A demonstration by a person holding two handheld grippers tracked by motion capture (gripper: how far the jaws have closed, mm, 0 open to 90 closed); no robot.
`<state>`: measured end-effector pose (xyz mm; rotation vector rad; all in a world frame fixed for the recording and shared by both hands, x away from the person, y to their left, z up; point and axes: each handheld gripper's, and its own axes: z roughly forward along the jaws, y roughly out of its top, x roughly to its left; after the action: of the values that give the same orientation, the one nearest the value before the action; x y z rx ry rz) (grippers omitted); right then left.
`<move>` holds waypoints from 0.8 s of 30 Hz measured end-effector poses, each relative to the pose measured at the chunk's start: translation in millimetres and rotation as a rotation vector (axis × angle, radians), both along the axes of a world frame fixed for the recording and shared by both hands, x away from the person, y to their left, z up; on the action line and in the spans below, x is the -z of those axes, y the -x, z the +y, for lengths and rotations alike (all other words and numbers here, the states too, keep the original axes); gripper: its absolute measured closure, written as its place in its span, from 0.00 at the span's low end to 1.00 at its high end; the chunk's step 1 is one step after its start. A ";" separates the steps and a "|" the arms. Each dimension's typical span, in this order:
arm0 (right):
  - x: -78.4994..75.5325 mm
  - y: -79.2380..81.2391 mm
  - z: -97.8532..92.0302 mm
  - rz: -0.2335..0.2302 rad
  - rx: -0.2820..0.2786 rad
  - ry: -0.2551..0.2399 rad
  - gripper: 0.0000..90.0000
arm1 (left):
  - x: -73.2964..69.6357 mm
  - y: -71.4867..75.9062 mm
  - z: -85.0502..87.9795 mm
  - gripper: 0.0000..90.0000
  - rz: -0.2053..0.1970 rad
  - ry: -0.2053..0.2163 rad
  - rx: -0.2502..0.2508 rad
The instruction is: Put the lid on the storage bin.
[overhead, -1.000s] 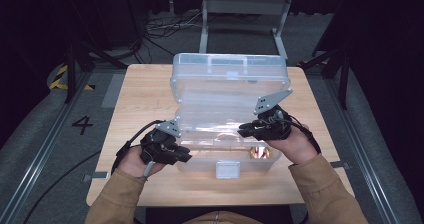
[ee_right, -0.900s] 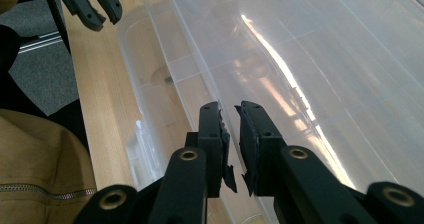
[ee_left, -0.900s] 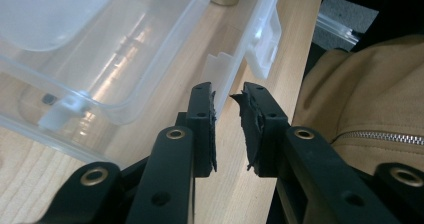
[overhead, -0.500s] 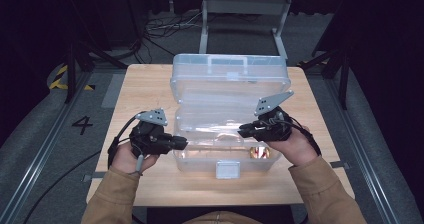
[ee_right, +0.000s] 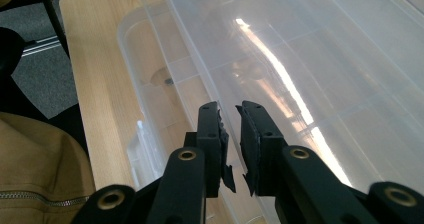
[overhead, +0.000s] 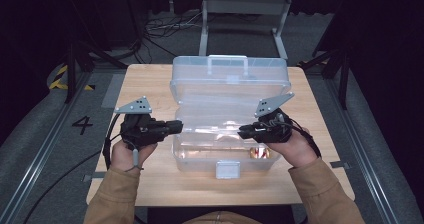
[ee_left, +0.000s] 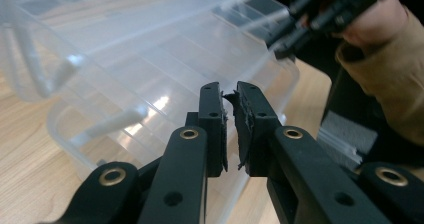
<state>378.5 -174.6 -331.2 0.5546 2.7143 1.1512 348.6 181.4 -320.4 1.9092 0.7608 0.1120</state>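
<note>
Box [overhead: 227, 134], clear plastic, lid swung up, sits mid-table [overhead: 150, 84], between the two grippers. Spans the whole gap from one set of jaws to the other; near edge with its white latch [overhead: 227, 169] lies closest to the person.

Left gripper [overhead: 177, 126]: level, aimed at the box's left end wall. Jaws just been closing, now down to a narrow slit with nothing between them; in the left gripper view [ee_left: 229, 96] the wall and a tray arm blur just ahead of the tips. Touching or a hair apart, cannot tell.

Right gripper [overhead: 242, 130]: jaws over the box's right end, a narrow gap between them; in the right gripper view [ee_right: 229, 114] the clear rim runs just ahead of the tips, no grip to be made out.

Contents hard to read through glare and clear plastic; something small, reddish and shiny [overhead: 259, 153] at the bottom, below the right jaws.

Left of the left jaws, on the floor: "4" [overhead: 82, 124]. Farther off, yellow-black tape [overhead: 62, 79]. Beyond the lid, well past both jaws: metal frame [overhead: 245, 14], cables [overhead: 160, 26].
</note>
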 end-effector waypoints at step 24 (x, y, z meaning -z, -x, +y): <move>4.7 23.6 -6.5 -0.033 0.010 -0.056 0.86 | -0.2 -8.4 -4.0 1.00 -0.020 -0.021 -0.146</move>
<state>354.9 -181.1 -336.0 0.5507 2.6562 1.2257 357.0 177.4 -320.2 1.8684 0.8876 0.2299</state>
